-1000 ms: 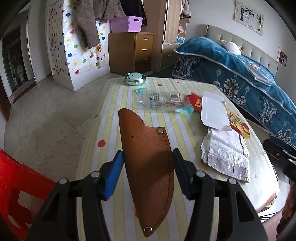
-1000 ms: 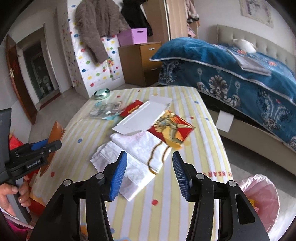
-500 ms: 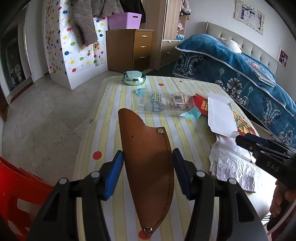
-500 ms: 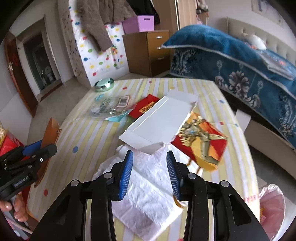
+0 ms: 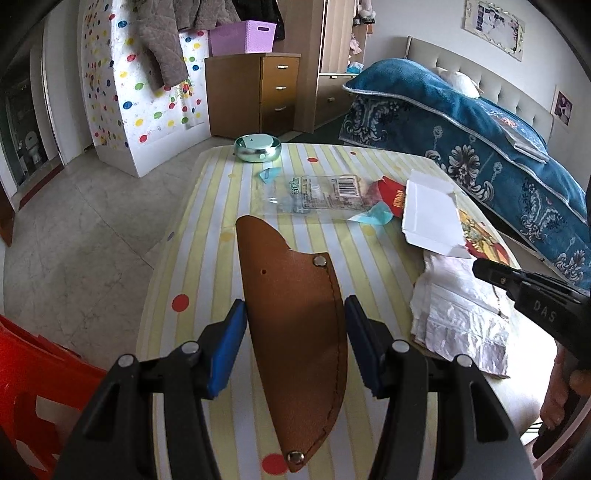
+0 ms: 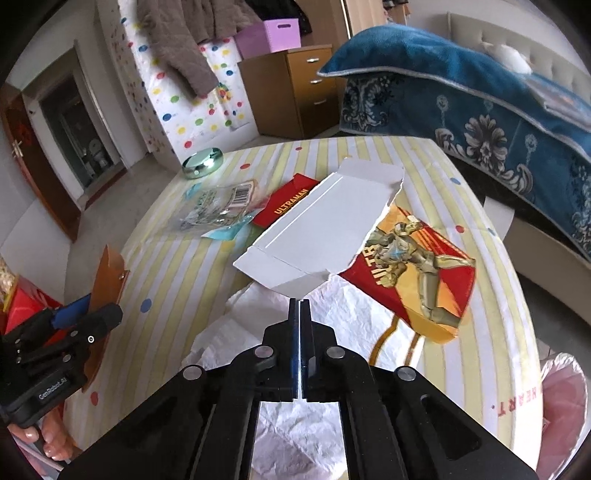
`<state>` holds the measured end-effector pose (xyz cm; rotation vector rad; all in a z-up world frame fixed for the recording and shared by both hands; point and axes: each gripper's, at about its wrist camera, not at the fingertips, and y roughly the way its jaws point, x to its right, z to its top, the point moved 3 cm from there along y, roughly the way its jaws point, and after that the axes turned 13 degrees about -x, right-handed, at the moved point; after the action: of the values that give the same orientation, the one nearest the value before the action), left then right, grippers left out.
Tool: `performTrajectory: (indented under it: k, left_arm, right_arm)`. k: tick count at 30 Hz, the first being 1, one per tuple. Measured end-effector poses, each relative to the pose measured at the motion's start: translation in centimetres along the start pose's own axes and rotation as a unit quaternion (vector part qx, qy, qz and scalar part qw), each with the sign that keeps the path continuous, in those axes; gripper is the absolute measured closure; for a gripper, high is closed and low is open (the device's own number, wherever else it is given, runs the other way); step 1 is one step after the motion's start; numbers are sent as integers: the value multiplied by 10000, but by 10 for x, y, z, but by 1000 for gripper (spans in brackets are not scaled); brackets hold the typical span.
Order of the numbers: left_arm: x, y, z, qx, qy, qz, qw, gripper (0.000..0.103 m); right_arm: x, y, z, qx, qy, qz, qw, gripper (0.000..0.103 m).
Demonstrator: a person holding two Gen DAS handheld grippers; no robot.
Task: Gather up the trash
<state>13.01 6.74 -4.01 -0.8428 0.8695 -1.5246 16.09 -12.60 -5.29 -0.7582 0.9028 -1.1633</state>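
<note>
Right wrist view: right hand-held gripper (image 6: 299,306) has just snapped closed, tips at the white box's (image 6: 325,229) near corner over the crumpled paper (image 6: 343,314) on the tabletop (image 6: 177,280); can't tell if anything's pinched. Left hand-held gripper (image 5: 295,332) clamps the brown sheath (image 5: 295,314) by its edges.

**Colours and patterns recorded**

Tablecloth (image 5: 207,229): yellow and white stripes, red and blue dots. Sheath (image 5: 291,295): tan brown. Flattened box (image 6: 332,225): white inside, red and gold print. Bedcover (image 5: 480,125): blue, pale floral motif. Basket (image 5: 242,35): lilac.
</note>
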Motion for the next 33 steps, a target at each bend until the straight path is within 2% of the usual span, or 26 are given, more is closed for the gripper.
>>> performTrajectory:
  k: [4, 9, 11, 12, 13, 15, 21, 26, 33]
  left_arm:
    - [8, -10, -6, 72, 68, 42, 9999, 50]
    - [13, -19, -9, 163, 89, 109, 9998, 50]
    - [13, -20, -11, 169, 83, 111, 9998, 50]
    - [13, -21, -12, 155, 78, 103, 9998, 50]
    - [13, -20, -13, 145, 77, 106, 9998, 50]
    - [13, -20, -15, 126, 81, 133, 9998, 50]
    - [12, -17, -16, 76, 92, 182, 9998, 50]
    - [14, -16, -15, 59, 127, 213, 9997, 50]
    - [22, -19, -15, 66, 169, 218, 9996, 50]
  right_arm:
    - [5, -13, -7, 88, -2, -70, 9999, 103]
    - [9, -25, -14, 155, -36, -193, 9997, 95]
    - [9, -25, -16, 102, -89, -208, 9997, 82]
    - [9, -24, -18, 81, -124, -211, 9997, 69]
    - [10, -24, -19, 61, -141, -219, 9996, 62]
    - [12, -19, -22, -30, -179, -231, 9996, 58]
    - [18, -4, -23, -42, -320, -18, 9995, 57]
    - [27, 3, -18, 14, -280, -137, 9995, 57]
    - [27, -4, -27, -271, -413, 36, 9988, 57]
